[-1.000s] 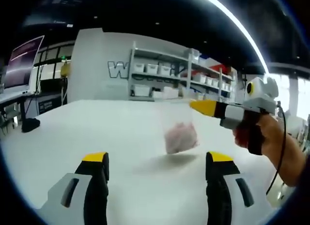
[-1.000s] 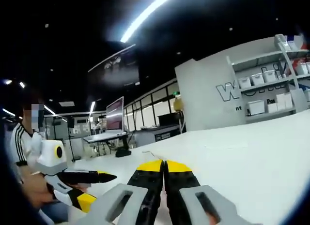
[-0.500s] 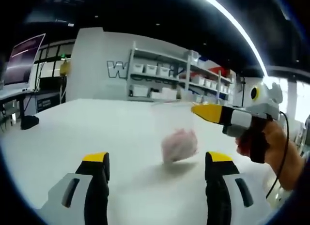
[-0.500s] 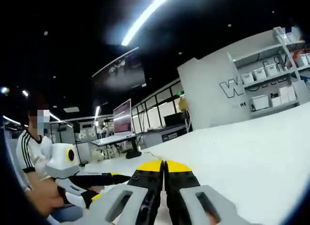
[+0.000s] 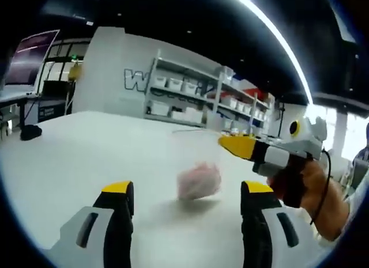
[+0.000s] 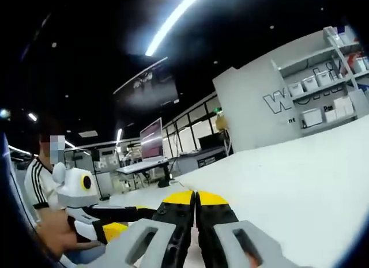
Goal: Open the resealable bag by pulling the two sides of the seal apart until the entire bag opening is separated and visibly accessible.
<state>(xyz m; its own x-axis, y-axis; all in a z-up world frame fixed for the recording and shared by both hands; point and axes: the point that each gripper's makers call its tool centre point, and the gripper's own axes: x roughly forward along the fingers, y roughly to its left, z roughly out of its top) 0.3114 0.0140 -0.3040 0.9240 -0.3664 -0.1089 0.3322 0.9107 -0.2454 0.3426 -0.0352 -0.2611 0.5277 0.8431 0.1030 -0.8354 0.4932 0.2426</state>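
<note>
Right gripper is holding the bag aloft; left gripper is standing open

In the left gripper view, the clear plastic resealable bag [image 5: 196, 164] with a pink lump inside is hanging at frame centre above the white table [image 5: 69, 147], its top edge clamped in the closed yellow-tipped right gripper [image 5: 228, 142] entering from the right. The yellow-tipped left gripper [image 5: 185, 192] is sitting wide open and holding nothing at the bottom of the frame

The bag [image 5: 196, 170] hanging from the right tongs [image 5: 230, 144] has swung nearer.
</note>
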